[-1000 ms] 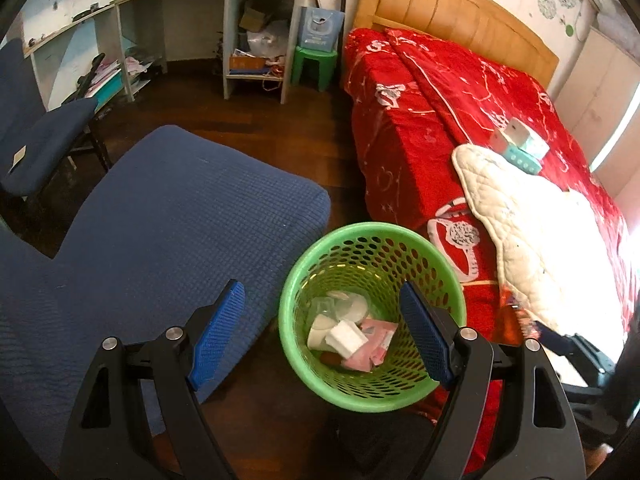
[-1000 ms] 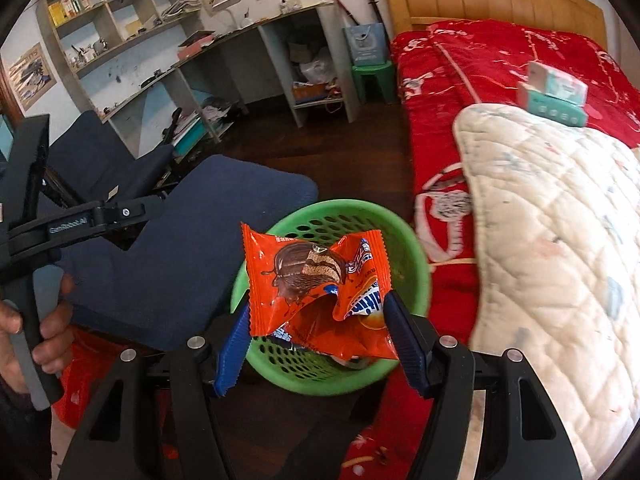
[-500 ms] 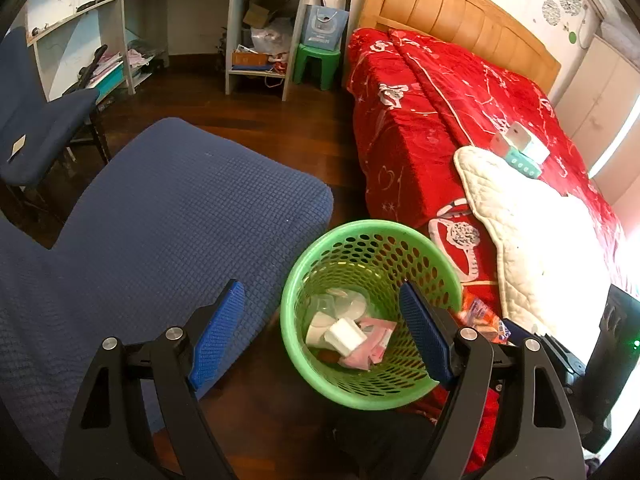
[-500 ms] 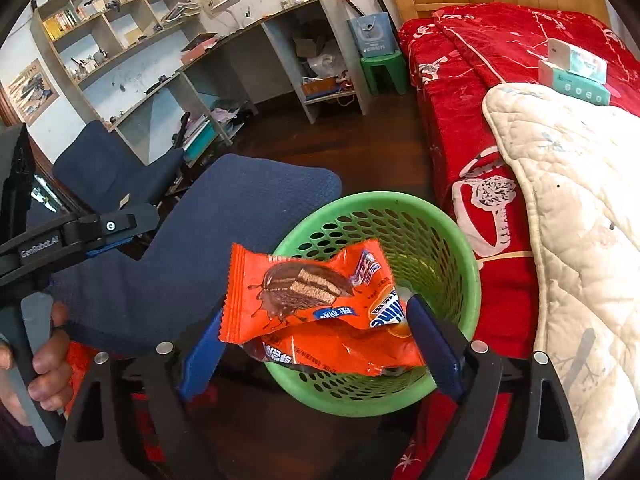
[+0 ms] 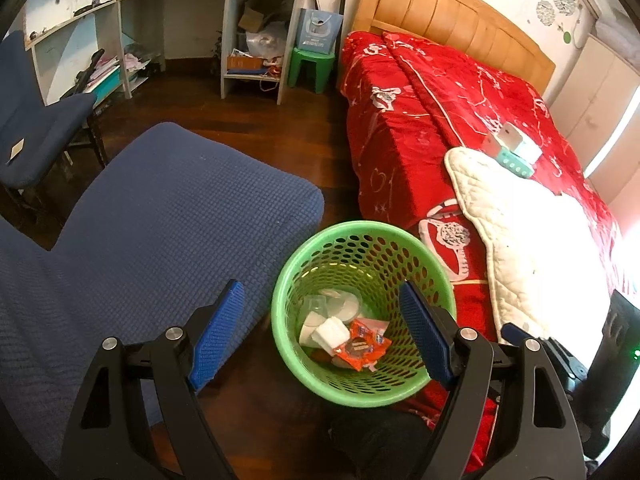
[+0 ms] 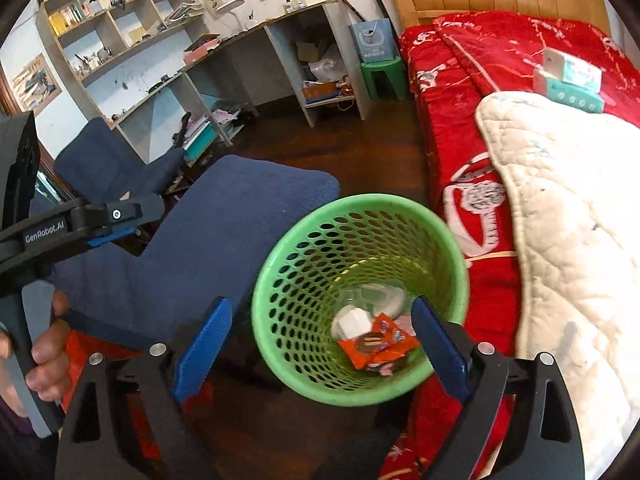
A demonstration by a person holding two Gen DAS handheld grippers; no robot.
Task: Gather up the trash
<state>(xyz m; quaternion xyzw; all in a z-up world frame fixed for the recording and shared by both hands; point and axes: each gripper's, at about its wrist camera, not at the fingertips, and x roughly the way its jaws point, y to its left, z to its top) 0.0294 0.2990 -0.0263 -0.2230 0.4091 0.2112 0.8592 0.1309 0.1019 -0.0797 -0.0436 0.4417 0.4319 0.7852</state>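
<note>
Orange snack wrapper [image 6: 376, 346] lies in green basket [image 6: 280, 280] (atop white scraps); R gripper [image 6: 320, 340], jaws just opened wide, holds nothing; L gripper [image 5: 320, 336] gapes empty.

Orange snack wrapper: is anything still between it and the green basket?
No. The orange snack wrapper already lies inside the green basket on other trash; the right gripper, jaws just opened, holds nothing.
</note>
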